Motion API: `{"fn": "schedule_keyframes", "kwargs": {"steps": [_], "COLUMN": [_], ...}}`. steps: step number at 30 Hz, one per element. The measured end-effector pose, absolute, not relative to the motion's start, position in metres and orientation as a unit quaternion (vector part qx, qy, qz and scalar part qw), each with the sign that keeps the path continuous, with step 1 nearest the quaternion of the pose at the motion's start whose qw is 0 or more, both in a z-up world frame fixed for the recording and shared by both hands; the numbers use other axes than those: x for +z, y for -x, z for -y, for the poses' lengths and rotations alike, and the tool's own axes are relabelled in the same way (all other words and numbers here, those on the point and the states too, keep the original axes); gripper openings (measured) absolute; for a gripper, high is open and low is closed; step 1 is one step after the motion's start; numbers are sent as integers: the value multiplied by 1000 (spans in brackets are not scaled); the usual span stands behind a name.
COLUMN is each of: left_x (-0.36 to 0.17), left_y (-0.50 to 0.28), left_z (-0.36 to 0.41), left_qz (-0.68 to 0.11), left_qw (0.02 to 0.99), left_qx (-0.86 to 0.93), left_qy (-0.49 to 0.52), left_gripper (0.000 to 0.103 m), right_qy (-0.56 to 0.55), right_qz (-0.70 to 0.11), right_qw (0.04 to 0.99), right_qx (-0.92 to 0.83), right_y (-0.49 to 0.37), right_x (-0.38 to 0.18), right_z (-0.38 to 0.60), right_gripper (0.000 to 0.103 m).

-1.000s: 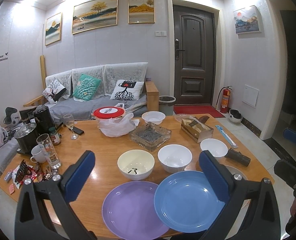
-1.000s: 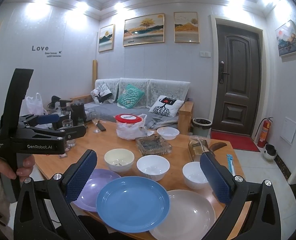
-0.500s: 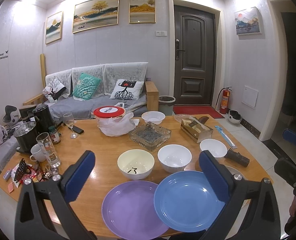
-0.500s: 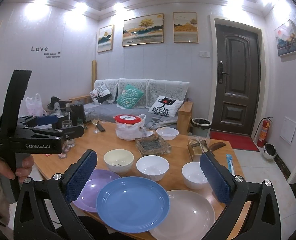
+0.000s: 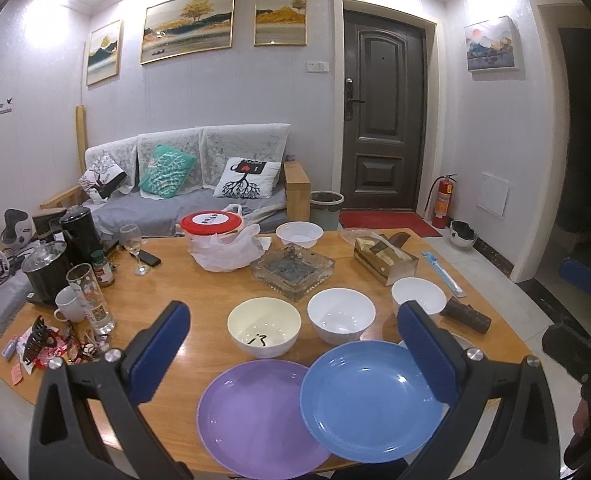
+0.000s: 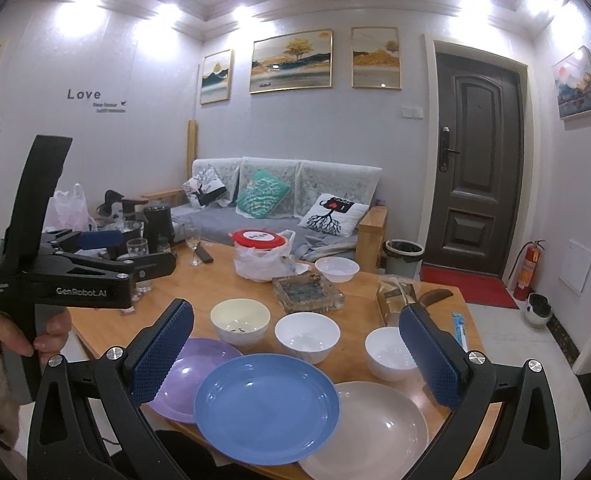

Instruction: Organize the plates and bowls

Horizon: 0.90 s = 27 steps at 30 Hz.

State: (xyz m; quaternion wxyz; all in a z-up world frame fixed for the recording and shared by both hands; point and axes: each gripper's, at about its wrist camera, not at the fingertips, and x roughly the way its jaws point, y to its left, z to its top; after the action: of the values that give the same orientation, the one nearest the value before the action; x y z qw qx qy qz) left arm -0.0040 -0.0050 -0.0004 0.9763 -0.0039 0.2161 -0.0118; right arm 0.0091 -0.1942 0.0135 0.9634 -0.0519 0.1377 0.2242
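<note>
Wood table w/ plates, bowls; sofa behind.

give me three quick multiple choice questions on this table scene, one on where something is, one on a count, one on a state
1. Where does the blue plate lie?
A. overlapping the purple plate and beige plate
B. inside a bowl
C. on the sofa

2. How many bowls stand in the row just behind the plates?
A. one
B. three
C. five

3. How is the right gripper?
A. shut on a plate
B. shut on a bowl
C. open, holding nothing

Answers:
1. A, its rim covers the edges of both neighbours.
2. B, cream bowl, white bowl, white bowl.
3. C, its blue pads stand wide apart above the plates.
</note>
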Motion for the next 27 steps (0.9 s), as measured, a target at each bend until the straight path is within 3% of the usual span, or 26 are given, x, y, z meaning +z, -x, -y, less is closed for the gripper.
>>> {"fn": "schedule_keyframes", "kwargs": {"steps": [9, 13, 15, 16, 18, 23, 27], "left_x": [4, -17, -37, -54, -83, -161, -189], "left_y": [-2, -23, -38, -49, -65, -95, -101], "left_z": [2, -5, -10, -14, -19, -20, -18], "left_qz": [-214, -243, -276, -306, -351, -451, -480], "left_qw": [975, 967, 958, 948, 930, 882, 864], "left_qx": [-60, -70, -71, -81, -90, -94, -96], "left_qy": [9, 21, 32, 47, 70, 103, 122], "left_gripper": [102, 102, 100, 97, 74, 42, 36], "right_qy": [43, 35, 30, 28, 23, -12, -16], "right_qz": [-154, -193, -236, -261, -306, -421, -437], "right_qw": [961, 953, 944, 939, 928, 888, 882], "right_qx": [227, 230, 227, 223, 212, 184, 175], "right_y": [-18, -38, -55, -65, -80, -113, -120], "right_x": [20, 4, -19, -32, -59, -134, -156], "right_z": [193, 193, 192, 192, 194, 199, 201], "right_gripper": [101, 79, 75, 70, 61, 35, 32]}}
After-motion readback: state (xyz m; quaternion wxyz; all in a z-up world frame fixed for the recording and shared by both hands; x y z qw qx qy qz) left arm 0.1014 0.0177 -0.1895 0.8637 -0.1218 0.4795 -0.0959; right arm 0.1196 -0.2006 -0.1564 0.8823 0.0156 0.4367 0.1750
